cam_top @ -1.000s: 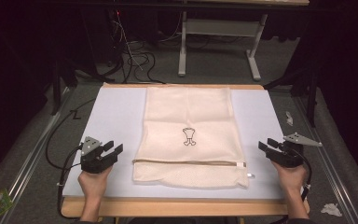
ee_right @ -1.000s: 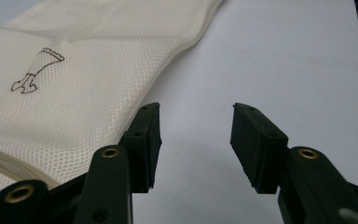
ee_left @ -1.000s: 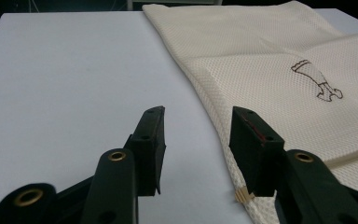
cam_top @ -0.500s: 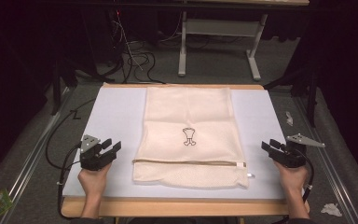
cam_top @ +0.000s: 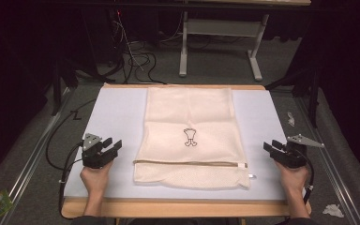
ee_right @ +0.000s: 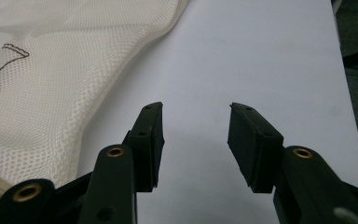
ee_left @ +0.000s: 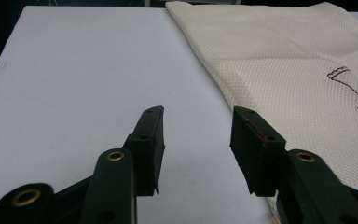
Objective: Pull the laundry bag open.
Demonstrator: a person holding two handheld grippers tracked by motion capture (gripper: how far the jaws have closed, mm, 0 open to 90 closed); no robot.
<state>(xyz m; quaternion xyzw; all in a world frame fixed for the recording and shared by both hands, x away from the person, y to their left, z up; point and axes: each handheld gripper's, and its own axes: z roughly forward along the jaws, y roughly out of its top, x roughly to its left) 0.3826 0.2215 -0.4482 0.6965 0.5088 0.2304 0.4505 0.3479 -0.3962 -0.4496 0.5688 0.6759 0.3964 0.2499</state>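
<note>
Jaws of both the left gripper (cam_top: 114,146) and the right gripper (cam_top: 270,148) stand wide apart, holding nothing, low in the frame on either side of the mesh bag (cam_top: 191,136). It lies flat in the middle of the counter (cam_top: 117,112), zipper (cam_top: 190,163) toward the bottom edge. Likely light, limp and floppy; I would pinch its lower corners, though whether it holds anything is unclear.

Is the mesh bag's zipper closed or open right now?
Closed, as far as visible: the zipper runs as one straight unbroken line across the mesh bag, pull at its right end.
</note>
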